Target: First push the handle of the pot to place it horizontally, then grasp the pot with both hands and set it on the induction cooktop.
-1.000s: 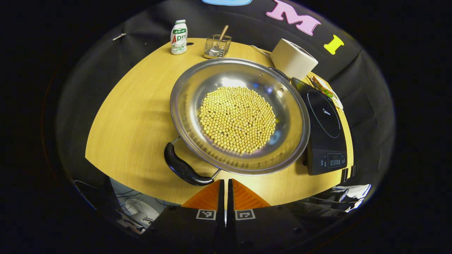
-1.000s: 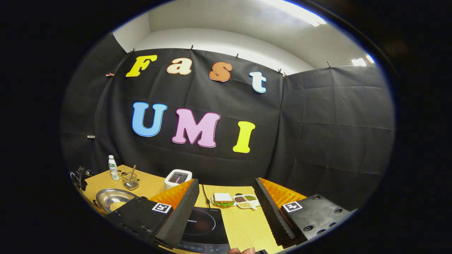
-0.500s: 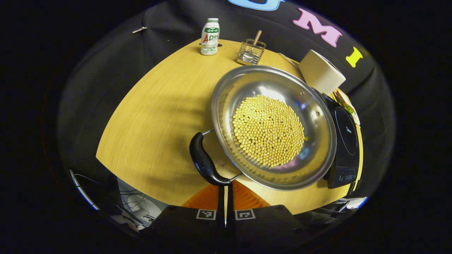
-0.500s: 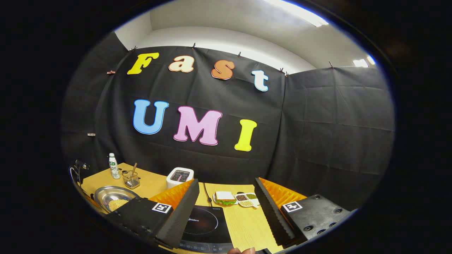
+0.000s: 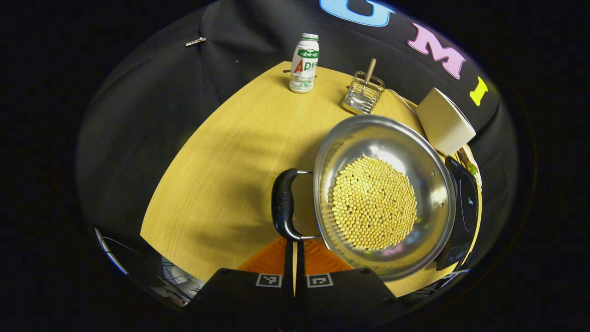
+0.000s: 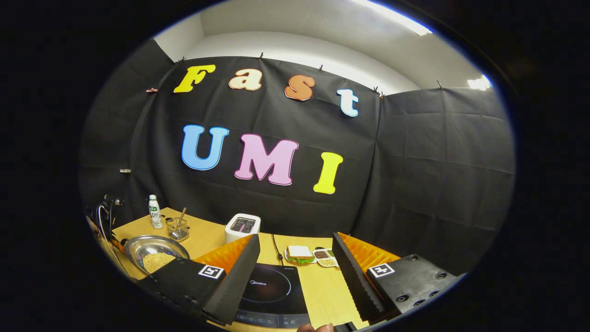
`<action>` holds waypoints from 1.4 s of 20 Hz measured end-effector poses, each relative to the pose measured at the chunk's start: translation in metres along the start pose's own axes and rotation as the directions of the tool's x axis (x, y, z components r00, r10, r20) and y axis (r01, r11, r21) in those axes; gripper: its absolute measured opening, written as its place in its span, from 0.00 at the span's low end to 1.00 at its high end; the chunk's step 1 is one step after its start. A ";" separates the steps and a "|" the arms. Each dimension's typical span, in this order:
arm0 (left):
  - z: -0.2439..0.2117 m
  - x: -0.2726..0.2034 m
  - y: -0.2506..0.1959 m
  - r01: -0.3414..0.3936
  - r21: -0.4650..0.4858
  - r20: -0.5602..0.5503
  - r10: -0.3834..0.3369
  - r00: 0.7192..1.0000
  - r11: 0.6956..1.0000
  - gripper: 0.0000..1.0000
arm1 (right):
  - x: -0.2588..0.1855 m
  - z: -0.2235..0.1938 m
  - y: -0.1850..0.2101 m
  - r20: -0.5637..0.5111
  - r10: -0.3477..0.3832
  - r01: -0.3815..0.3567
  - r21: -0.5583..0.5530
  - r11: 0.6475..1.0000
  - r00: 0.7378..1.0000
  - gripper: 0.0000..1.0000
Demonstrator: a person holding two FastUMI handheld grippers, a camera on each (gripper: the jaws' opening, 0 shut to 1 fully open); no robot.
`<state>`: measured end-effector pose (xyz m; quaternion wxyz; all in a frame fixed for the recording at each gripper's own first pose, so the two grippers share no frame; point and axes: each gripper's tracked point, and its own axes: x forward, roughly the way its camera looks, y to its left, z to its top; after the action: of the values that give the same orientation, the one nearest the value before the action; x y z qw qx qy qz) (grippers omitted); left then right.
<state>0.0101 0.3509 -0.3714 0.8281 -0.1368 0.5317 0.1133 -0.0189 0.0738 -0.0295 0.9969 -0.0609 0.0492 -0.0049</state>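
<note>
Shiny steel pot [image 5: 385, 196], wide and shallow, heaped with yellow beans [image 5: 374, 209], on the wooden table [image 5: 230, 157] just beside the induction cooktop [image 5: 466, 207]. Black loop handle [image 5: 282, 204] on its near side, touching the left gripper [image 5: 294, 246], fingers pressed together on nothing. Right gripper [image 6: 295, 272] spread wide above the cooktop. Behind: bottle [image 5: 303, 63], wire basket [image 5: 363, 92], white toaster [image 5: 445, 121].

closed left hand-held gripper [image 5: 295, 246] touching pot handle [image 5: 282, 204], beans [image 5: 374, 209] inside
</note>
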 end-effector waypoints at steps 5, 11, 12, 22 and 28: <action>0.029 0.016 0.012 -0.014 0.023 0.027 0.013 1.000 1.000 0.05 | -0.002 -0.005 0.018 -0.025 0.042 -0.043 -0.017 0.999 0.999 0.98; 0.055 0.030 0.023 -0.025 0.060 0.050 0.022 0.999 0.998 0.05 | 0.003 -0.018 0.043 -0.073 0.096 -0.096 -0.008 0.995 0.993 0.98; 0.057 0.029 0.029 -0.039 0.073 0.055 0.035 0.998 0.997 0.05 | 0.004 -0.021 0.050 -0.081 0.108 -0.108 -0.001 0.994 0.991 0.98; 0.053 -0.040 0.069 -0.098 0.072 0.236 0.078 0.969 0.993 0.05 | 0.030 -0.053 0.131 -0.164 0.263 -0.248 0.102 0.963 0.951 0.98; 0.097 -0.062 0.027 -0.062 0.266 0.410 -0.055 0.910 0.962 0.46 | 0.057 -0.101 0.201 -0.288 0.358 -0.304 0.216 0.928 0.888 0.98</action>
<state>0.0584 0.4070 -0.2791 0.9324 0.0068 0.3551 0.0668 0.0285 0.2599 -0.1597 0.9630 0.0326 0.2204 0.1518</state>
